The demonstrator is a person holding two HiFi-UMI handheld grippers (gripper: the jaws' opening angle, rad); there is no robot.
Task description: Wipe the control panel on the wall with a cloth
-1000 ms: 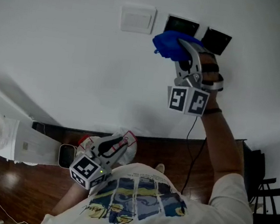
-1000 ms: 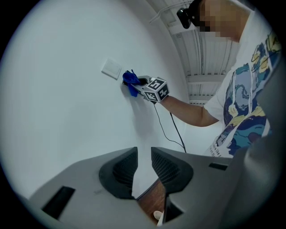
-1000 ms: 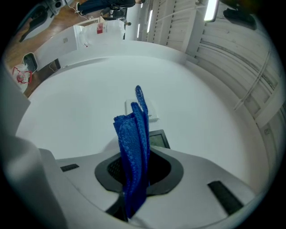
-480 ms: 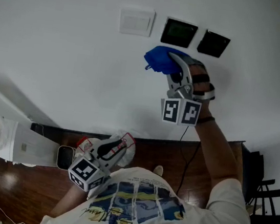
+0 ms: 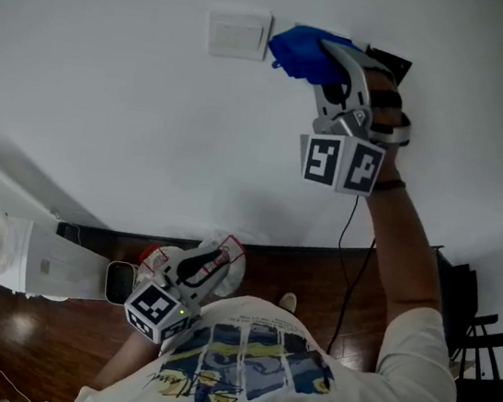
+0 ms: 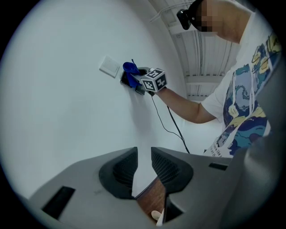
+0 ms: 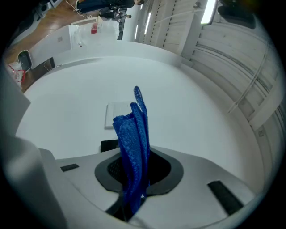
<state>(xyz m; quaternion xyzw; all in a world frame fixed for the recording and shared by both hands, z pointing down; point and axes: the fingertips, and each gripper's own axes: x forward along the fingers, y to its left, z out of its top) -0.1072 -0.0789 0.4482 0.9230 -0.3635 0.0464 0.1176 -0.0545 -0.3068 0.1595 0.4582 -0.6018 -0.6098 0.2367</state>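
Fingers (image 7: 164, 170) tight on blue cloth (image 7: 134, 143) at dark panel (image 7: 109, 145) (white switch (image 5: 239, 34) beside)

Blue cloth (image 5: 302, 49): knit texture, bunched into upright folds, clamped between the jaws of the right gripper (image 7: 134, 172), loose tip sticking out past them. Pressed flat-on against the white wall (image 5: 110, 83), high up, far from its bottom edge. Covering the left control panel (image 7: 109, 145) almost fully; only a dark sliver showing at the cloth's left edge. Right control panel (image 5: 393, 63): dark, square, flush on the wall, just beside the cloth, partly hidden, uncovered by cloth.
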